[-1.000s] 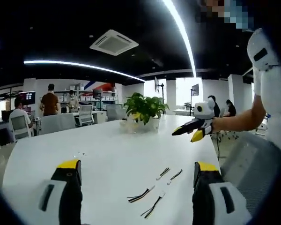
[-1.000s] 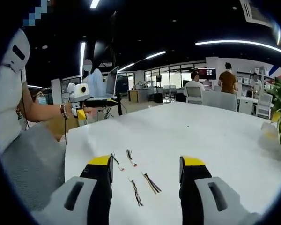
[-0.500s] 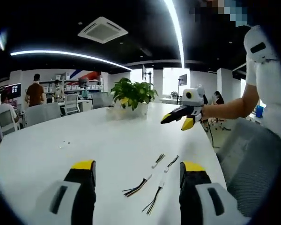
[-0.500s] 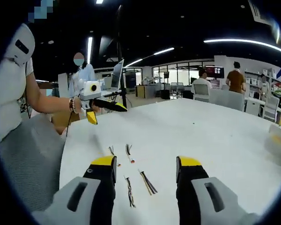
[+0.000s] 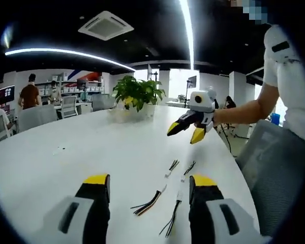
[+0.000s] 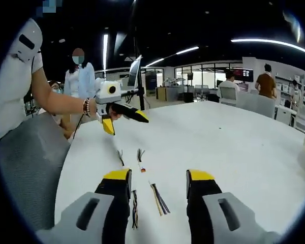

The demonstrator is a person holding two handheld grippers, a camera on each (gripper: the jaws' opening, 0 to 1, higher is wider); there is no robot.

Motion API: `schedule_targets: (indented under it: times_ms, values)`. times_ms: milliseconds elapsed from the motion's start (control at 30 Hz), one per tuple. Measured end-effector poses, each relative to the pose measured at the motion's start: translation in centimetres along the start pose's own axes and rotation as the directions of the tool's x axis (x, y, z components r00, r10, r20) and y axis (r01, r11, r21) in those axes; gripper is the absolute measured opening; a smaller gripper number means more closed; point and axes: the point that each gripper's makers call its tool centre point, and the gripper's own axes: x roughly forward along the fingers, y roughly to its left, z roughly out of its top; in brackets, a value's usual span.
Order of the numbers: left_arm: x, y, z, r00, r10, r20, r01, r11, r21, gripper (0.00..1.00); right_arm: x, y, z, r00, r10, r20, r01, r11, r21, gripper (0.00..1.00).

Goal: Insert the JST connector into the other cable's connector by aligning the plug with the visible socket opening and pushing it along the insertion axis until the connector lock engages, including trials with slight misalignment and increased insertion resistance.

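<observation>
Cables point(image 5: 165, 195): four short leads on your white worktop point(image 5: 91, 152), lying between and just ahead of your left gripper point(image 5: 150, 183) fingers (spread wide, empty). Right gripper point(image 6: 157, 178): fingers likewise spread, touching nothing.

White table point(image 5: 91, 147), potted green plant point(image 5: 137, 94) near its far edge, grey chair point(image 6: 25, 162) beside the table's near edge, ceiling air vent point(image 5: 105, 25), long light strips overhead point(image 5: 56, 52), people standing by desks in the background point(image 5: 29, 94)
</observation>
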Motion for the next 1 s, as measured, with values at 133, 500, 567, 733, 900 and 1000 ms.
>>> schedule_targets:
  times_ms: [133,500,567,733,900,1000]
  values:
    - [0.8,-0.2,-0.8,0.999,-0.019,-0.026,0.019,1.000,0.005,0.57,0.5,-0.4,-0.6,1.000,0.006,-0.016,-0.007,1.000,-0.009,0.42]
    - [2.2,-0.3,-1.3,0.998,-0.052,-0.017,0.053,0.998,0.017,0.57,1.4,0.9,-1.4,0.996,0.087,-0.030,-0.088,0.995,-0.039,0.32]
    - [2.5,-0.4,-1.6,0.998,-0.060,-0.026,0.061,0.998,0.020,0.56,1.6,1.0,-1.8,0.995,0.087,-0.051,-0.090,0.995,-0.051,0.30]
    - [3.3,-0.8,-2.7,0.994,-0.086,-0.067,0.089,0.995,0.038,0.52,2.1,0.9,-2.4,0.993,0.097,-0.066,-0.101,0.993,-0.061,0.29]
    - [4.0,-0.8,-3.4,0.991,-0.102,-0.090,0.106,0.994,0.041,0.47,2.5,0.5,-2.9,0.991,0.110,-0.076,-0.115,0.991,-0.068,0.28]
    - [4.3,-1.0,-3.8,0.987,-0.120,-0.105,0.125,0.991,0.048,0.43,2.9,0.4,-3.2,0.990,0.116,-0.082,-0.122,0.990,-0.071,0.27]
